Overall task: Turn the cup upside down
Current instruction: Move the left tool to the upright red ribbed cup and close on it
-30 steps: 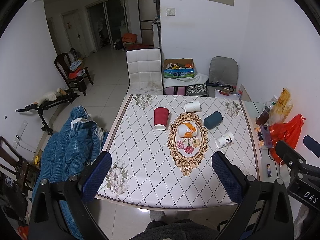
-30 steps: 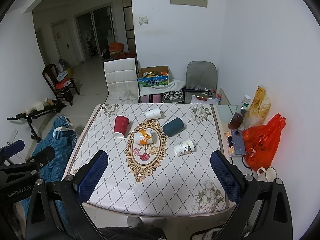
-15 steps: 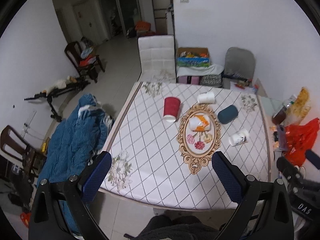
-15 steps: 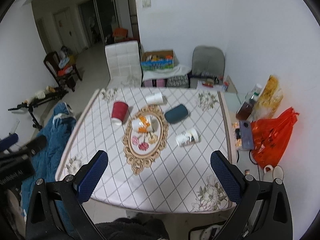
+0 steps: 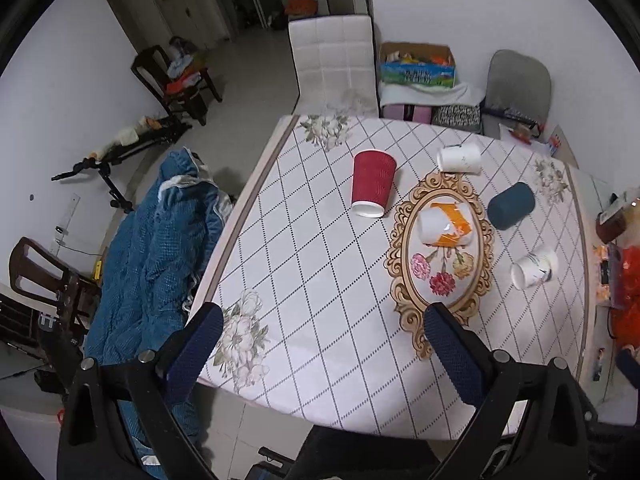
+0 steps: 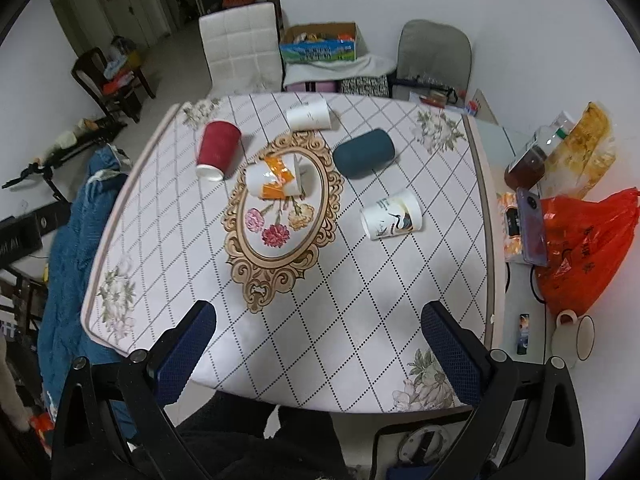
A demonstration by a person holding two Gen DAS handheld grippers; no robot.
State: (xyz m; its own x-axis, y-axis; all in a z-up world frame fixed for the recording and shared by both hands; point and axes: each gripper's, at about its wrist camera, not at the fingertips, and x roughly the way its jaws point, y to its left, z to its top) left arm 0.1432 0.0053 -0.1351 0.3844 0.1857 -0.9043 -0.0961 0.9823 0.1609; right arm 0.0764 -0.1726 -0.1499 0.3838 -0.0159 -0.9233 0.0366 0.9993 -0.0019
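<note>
Several cups lie on their sides on the table (image 5: 320,280) (image 6: 360,300): a red cup (image 5: 373,188) (image 6: 217,155), a plain white cup (image 5: 459,159) (image 6: 309,115), a white-and-orange cup (image 5: 445,224) (image 6: 275,181), a dark teal cup (image 5: 511,211) (image 6: 363,153) and a white printed cup (image 5: 534,269) (image 6: 392,214). My left gripper (image 5: 324,344) is open and empty above the near left table edge. My right gripper (image 6: 318,344) is open and empty above the near edge, well short of the cups.
A blue quilt (image 5: 152,264) hangs on a chair left of the table. A white chair (image 5: 334,68) and grey chair (image 5: 518,84) stand at the far side. A red bag (image 6: 584,248), phone (image 6: 530,226), bottle (image 6: 528,162) and mugs (image 6: 572,336) sit right.
Both grippers have moved forward and tilted down toward the table, so the cups look larger and nearer. Both stay open. No cup has moved.
</note>
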